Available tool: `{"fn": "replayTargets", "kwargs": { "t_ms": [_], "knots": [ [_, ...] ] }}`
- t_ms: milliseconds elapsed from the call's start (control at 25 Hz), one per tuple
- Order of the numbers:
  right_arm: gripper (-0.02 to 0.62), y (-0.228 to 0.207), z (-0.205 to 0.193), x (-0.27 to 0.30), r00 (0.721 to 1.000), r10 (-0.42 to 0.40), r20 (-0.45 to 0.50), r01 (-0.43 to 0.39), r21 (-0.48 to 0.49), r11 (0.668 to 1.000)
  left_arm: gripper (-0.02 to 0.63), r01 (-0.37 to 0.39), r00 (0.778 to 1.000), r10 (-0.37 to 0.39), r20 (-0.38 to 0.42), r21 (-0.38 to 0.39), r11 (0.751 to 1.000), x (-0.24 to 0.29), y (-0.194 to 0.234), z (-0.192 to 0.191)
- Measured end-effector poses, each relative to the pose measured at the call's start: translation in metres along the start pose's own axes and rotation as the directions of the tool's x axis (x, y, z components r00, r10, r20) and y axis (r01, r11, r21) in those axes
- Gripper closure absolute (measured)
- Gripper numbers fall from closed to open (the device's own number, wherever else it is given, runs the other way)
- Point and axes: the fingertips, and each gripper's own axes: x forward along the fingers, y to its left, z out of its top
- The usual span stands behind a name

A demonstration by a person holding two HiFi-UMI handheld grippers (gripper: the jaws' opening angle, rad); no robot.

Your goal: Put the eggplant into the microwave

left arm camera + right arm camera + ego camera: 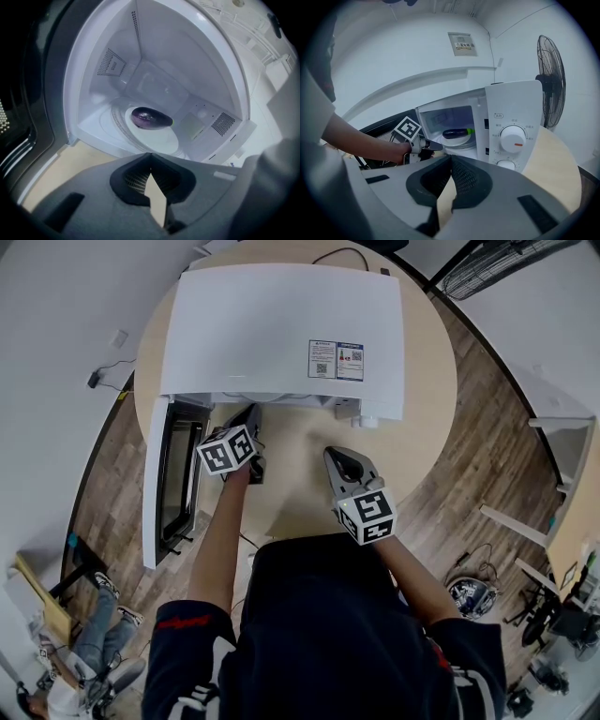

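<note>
The purple eggplant point(150, 117) lies on the white turntable inside the white microwave point(281, 329); the right gripper view also shows this eggplant point(457, 133), green stem to the right. The microwave door point(173, 474) hangs wide open at the left. My left gripper point(251, 413) sits just outside the opening, jaws shut and empty, pointing at the cavity point(201, 56). In its own view the left gripper point(150, 157) is well short of the eggplant. My right gripper point(334, 456) hovers over the table in front of the control panel, shut with nothing held. The right gripper point(451, 159) sees the left gripper point(436, 146) at the doorway.
The microwave stands on a round wooden table point(422, 427). Its control dials point(513, 138) are right of the opening. A standing fan point(551, 89) is behind at the right. Furniture and cables lie on the floor point(487, 587) at the right.
</note>
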Motion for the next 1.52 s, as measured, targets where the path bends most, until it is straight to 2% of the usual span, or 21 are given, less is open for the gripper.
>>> {"fn": "replayTargets", "kwargs": {
  "t_ms": [280,440,640,1000,1160,1520],
  "knots": [
    [0.584,0.005,0.008,0.001,1.000,0.018,0.007,-0.018,-0.021,1.000,0.589,0.038,0.999,-0.038,-0.003,0.054,0.998,-0.026,-0.011,-0.009],
    [0.584,0.009,0.014,-0.003,1.000,0.016,0.021,-0.015,-0.046,0.999,0.589,0.049,0.998,-0.051,0.028,0.071,0.996,-0.048,-0.019,-0.007],
    [0.584,0.016,0.024,-0.006,0.999,0.015,0.046,-0.012,-0.060,0.998,0.589,0.072,0.995,-0.082,0.060,0.155,0.985,-0.076,-0.039,-0.006],
    [0.584,0.031,0.050,-0.018,0.993,0.008,0.121,0.007,-0.122,0.992,0.589,0.085,0.983,-0.134,0.126,0.334,0.939,-0.137,-0.082,0.007],
    [0.584,0.042,0.065,-0.029,0.987,-0.002,0.163,0.025,-0.138,0.990,0.589,0.089,0.974,-0.166,0.155,0.412,0.907,-0.166,-0.097,0.016],
    [0.584,0.072,0.088,-0.060,0.968,-0.007,0.252,0.046,-0.152,0.987,0.589,0.092,0.946,-0.234,0.225,0.505,0.858,-0.225,-0.125,0.028]
  ]
}}
